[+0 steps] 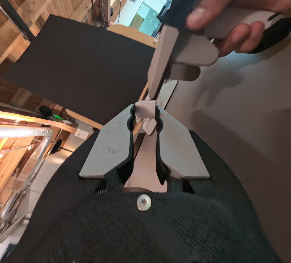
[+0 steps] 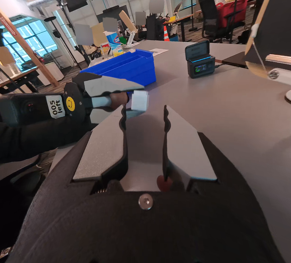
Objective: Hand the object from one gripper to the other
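Note:
A small white block sits clamped between the fingertips of my left gripper, which is shut on it. In the right wrist view the left gripper reaches in from the left and holds the white block in the air above the grey table. My right gripper is open and empty. Its left fingertip lies just below and beside the block, apart from it. In the left wrist view the right gripper comes down from the upper right, held by a hand, with its tips right behind the block.
A blue bin stands on the table behind the block. A dark charging case with its lid up stands farther right. A wipes canister stands at the back. A black board with a wooden edge stands close by, and shows at the far right of the right wrist view.

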The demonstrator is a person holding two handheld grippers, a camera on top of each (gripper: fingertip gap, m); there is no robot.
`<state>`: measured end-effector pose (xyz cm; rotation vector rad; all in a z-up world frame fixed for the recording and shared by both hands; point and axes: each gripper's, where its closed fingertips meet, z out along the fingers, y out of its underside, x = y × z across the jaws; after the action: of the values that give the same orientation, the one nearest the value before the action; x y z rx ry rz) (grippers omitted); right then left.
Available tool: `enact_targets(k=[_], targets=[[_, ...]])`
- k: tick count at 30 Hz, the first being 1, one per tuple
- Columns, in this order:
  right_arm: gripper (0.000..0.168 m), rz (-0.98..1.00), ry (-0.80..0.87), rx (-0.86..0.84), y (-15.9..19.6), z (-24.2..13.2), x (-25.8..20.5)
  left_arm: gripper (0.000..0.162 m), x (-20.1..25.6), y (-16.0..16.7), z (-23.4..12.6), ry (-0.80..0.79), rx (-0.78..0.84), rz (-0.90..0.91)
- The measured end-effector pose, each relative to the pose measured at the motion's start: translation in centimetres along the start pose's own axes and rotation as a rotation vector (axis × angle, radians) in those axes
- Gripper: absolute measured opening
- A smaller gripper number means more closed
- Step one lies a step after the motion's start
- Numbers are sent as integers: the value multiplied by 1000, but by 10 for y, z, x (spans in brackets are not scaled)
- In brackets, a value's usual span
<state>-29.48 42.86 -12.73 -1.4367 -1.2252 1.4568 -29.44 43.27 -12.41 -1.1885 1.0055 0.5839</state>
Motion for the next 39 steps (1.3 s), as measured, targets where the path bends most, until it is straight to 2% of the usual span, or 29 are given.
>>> enact_targets(k=[2, 3, 4, 9, 10, 11, 13, 16, 20, 24, 26, 28, 30, 34, 39], targets=[[38, 6, -28, 0, 1, 3, -5, 23, 11, -4, 1, 35, 9, 23], [22, 1, -40, -5, 2, 4, -8, 23, 16, -5, 3, 45, 3, 33], [17, -15, -13, -16, 4, 4, -4, 23, 17, -6, 3, 42, 1, 39], [16, -59, 32, -26, 1, 0, 3, 23, 15, 3, 6, 46, -44, -45], [17, -40, 25, -12, -1, -2, 4, 19, 12, 4, 5, 40, -45, -51], [16, -9, 5, 1, -3, -3, 3, 9, 11, 3, 4, 39, -38, -51], [16, 55, -26, 30, -6, -5, 3, 2, 8, 3, 4, 27, -34, -59], [16, 110, -42, 33, -4, -5, 6, 10, 4, 6, 5, 0, -51, -81], [16, 129, -73, 3, 2, -2, 2, 0, -6, 7, 4, -40, -47, -128], [16, 104, -63, -10, 4, 0, 2, 0, -16, 14, 2, -65, -65, -192], [16, 111, -69, 4, 2, -1, 1, 3, -19, 16, 2, -83, -73, -193], [16, 128, -77, 31, -3, -3, 1, 10, -13, 14, 2, -36, -64, -229], [16, 147, -80, 60, -7, -6, 3, 26, 1, 7, 2, 57, -35, -262], [16, 193, -109, 90, -12, -10, 2, 28, 13, -2, 2, 95, -9, -207], [16, 188, -126, 55, -5, -5, -2, 25, 4, 1, 4, 35, -31, -204]])
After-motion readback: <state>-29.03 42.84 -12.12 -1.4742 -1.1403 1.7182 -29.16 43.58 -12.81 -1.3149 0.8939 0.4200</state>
